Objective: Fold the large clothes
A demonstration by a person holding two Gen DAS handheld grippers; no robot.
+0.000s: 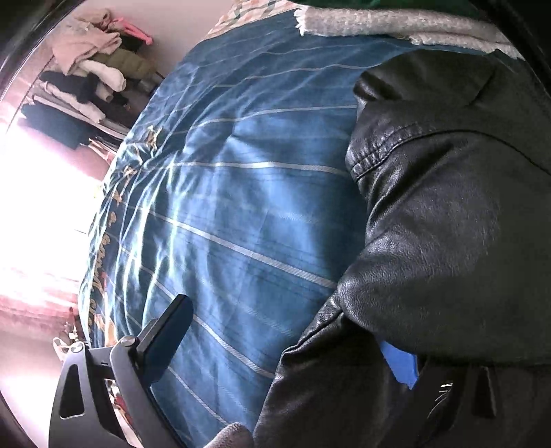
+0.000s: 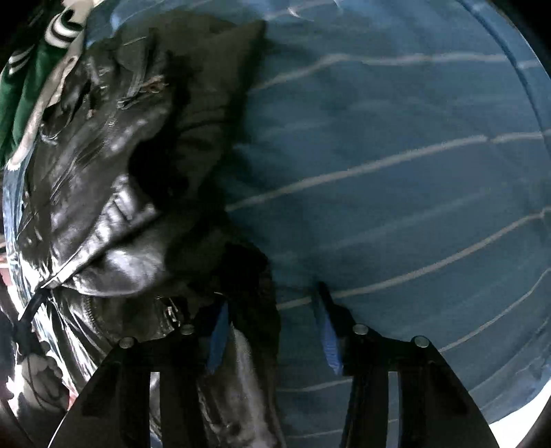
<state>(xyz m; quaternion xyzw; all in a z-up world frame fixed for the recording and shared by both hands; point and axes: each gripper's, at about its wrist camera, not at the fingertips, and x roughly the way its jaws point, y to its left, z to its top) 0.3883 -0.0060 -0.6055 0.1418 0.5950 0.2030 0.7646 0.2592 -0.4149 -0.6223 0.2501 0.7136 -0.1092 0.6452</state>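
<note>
**Leather jacket between open fingers, grip not yet made**

The black leather jacket (image 2: 113, 193) lies on a bed with a blue striped bedcover (image 2: 396, 179). In the right wrist view the right gripper (image 2: 272, 331) stands wide open. Its left finger is over the edge of the jacket, and the leather passes between the two fingers near that finger; the right finger is beside the jacket, over bare bedcover. The fingers hold nothing yet, as far as I can see.

In the left wrist view the left gripper (image 1: 286, 341) also looks wide open. One finger (image 1: 165, 341) is over the bedcover, well apart from the leather. The other finger is mostly hidden under a jacket sleeve (image 1: 430, 241); only a blue pad (image 1: 401, 365) shows at the edge of the leather. Whether this pad touches the sleeve, I cannot tell. Beyond the fingers, a grey fleecy cloth (image 1: 396, 24) lies at the far edge of the bed, and a pile of clothes (image 1: 89, 65) is to the far left.

I judge that the person prepares to grasp the jacket for a fold. The risks are these: leather is thick and smooth, so a shallow pinch can slip out when lifted. The right gripper may also catch the bedcover together with the jacket, because its right finger is so close to the cloth. The heavy sleeve may drag and spoil the fold.
</note>
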